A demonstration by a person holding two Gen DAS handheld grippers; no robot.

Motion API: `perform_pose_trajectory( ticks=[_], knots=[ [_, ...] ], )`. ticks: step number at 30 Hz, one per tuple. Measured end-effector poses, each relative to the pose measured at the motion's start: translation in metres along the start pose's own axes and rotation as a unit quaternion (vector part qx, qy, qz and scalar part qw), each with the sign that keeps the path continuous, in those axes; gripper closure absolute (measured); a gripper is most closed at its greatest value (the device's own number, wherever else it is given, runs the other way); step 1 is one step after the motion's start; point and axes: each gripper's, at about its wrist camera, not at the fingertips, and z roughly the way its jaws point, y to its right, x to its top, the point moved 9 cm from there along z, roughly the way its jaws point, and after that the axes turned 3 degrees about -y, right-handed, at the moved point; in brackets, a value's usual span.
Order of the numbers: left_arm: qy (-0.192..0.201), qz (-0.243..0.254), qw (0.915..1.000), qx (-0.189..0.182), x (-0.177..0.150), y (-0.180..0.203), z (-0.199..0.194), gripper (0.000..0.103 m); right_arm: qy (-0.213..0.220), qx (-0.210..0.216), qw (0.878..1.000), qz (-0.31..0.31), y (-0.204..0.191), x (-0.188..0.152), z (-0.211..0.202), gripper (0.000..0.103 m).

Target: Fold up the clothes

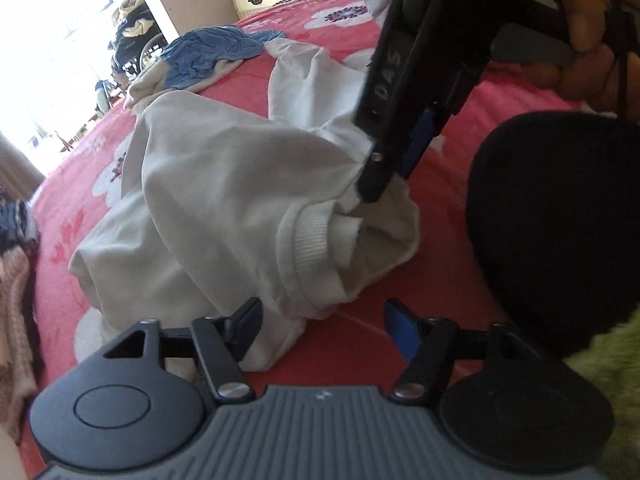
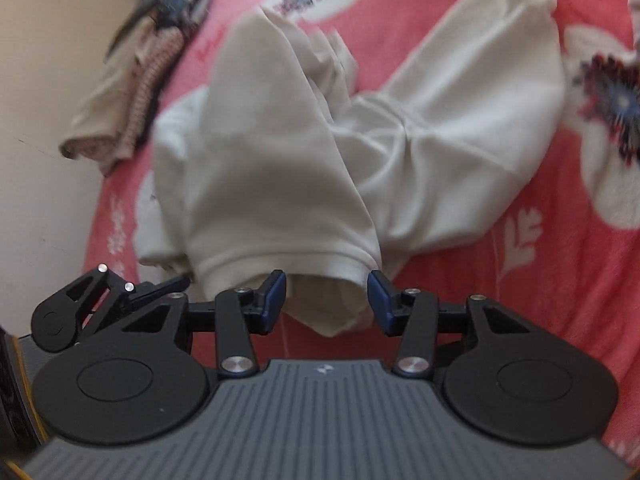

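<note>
One handwritten marking readable.
"DAS", or close to it, scrawled in pale strokes along the black finger arm of the right gripper [image 1: 386, 184], seen from the left wrist view; letters tilted and hard to confirm.

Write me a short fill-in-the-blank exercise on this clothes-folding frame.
1. Behind the white sweatshirt lies a crumpled ___ garment.
2. The left gripper has its jaws ___.
3. The right gripper has ___ cloth between its fingers.
4. The red bedspread is printed with white ___.

Missing words: blue; open; white; flowers.
</note>
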Motion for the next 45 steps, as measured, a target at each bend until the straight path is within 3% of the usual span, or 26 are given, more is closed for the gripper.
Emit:
perform_pose_trajectory(
  ticks=[1, 2, 3, 5, 7, 11, 15, 18, 19, 20, 22, 26, 29, 30, 32, 35, 36, 40, 43, 45],
  knots=[
    [-0.003, -0.006, 0.9999, 0.007, 0.001, -0.004, 0.004, 0.061, 0.002, -0.01, 1.0, -0.007, 0.002, 0.002, 0.003, 0.093],
    [-0.005, -0.023, 0.9997, 0.009, 0.003, -0.01, 0.004, 0.082, 0.004, -0.02, 1.0, -0.014, 0.003, 0.005, 0.006, 0.097],
    [-0.007, -0.04, 0.9991, 0.009, 0.006, -0.017, 0.004, 0.089, 0.014, -0.016, 1.0, -0.017, 0.002, 0.009, 0.003, 0.099],
    [0.016, -0.098, 0.995, -0.007, 0.015, -0.037, -0.01, 0.09, 0.051, -0.001, 0.998, -0.029, -0.005, 0.021, -0.015, 0.102],
    [0.046, -0.161, 0.9855, -0.026, 0.028, -0.066, -0.029, 0.091, 0.095, 0.016, 0.995, -0.038, -0.013, 0.037, -0.04, 0.103],
    [0.084, -0.243, 0.9662, -0.022, 0.049, -0.124, -0.039, 0.091, 0.166, 0.045, 0.984, -0.045, -0.02, 0.086, -0.074, 0.103],
    [0.078, -0.296, 0.9512, -0.039, 0.061, -0.165, -0.013, 0.091, 0.193, 0.036, 0.98, -0.034, -0.012, 0.133, -0.069, 0.103],
    [0.063, -0.327, 0.9401, -0.073, 0.072, -0.188, 0.01, 0.091, 0.191, 0.06, 0.978, -0.055, -0.021, 0.129, -0.069, 0.098],
    [0.06, -0.336, 0.9362, -0.082, 0.074, -0.193, 0.017, 0.091, 0.184, 0.059, 0.979, -0.072, -0.026, 0.119, -0.067, 0.092],
    [0.057, -0.345, 0.9324, -0.092, 0.077, -0.199, 0.023, 0.091, 0.176, 0.056, 0.979, -0.089, -0.031, 0.109, -0.064, 0.073],
    [0.053, -0.353, 0.9284, -0.102, 0.082, -0.208, 0.034, 0.091, 0.158, 0.039, 0.978, -0.133, -0.042, 0.08, -0.054, 0.046],
    [0.046, -0.36, 0.9241, -0.12, 0.08, -0.215, 0.047, 0.091, 0.11, -0.011, 0.972, -0.209, -0.059, 0.028, -0.023, 0.038],
    [0.048, -0.355, 0.9245, -0.129, 0.077, -0.215, 0.043, 0.09, 0.104, -0.081, 0.956, -0.263, -0.063, 0.02, 0.003, 0.039],
    [0.048, -0.353, 0.9249, -0.132, 0.075, -0.215, 0.042, 0.089, 0.107, -0.103, 0.949, -0.278, -0.063, 0.021, 0.011, 0.041],
    [0.047, -0.352, 0.9256, -0.131, 0.071, -0.217, 0.037, 0.081, 0.109, -0.123, 0.948, -0.273, -0.058, 0.03, 0.016, 0.093],
    [0.062, -0.355, 0.9244, -0.124, 0.058, -0.216, 0.018, 0.048, 0.144, -0.106, 0.956, -0.232, -0.054, 0.046, -0.004, 0.094],
    [0.067, -0.356, 0.9238, -0.123, 0.054, -0.216, 0.011, 0.043, 0.161, -0.106, 0.956, -0.222, -0.052, 0.052, -0.014, 0.094],
    [0.084, -0.345, 0.9246, -0.137, 0.044, -0.196, -0.009, 0.03, 0.229, -0.11, 0.95, -0.184, -0.046, 0.074, -0.057, 0.094],
    [0.069, -0.317, 0.9393, -0.11, 0.045, -0.173, -0.006, 0.028, 0.262, -0.115, 0.943, -0.17, -0.041, 0.085, -0.079, 0.095],
    [0.056, -0.316, 0.9415, -0.104, 0.05, -0.157, -0.001, 0.029, 0.278, -0.107, 0.942, -0.154, -0.038, 0.089, -0.09, 0.095]
  ],
)
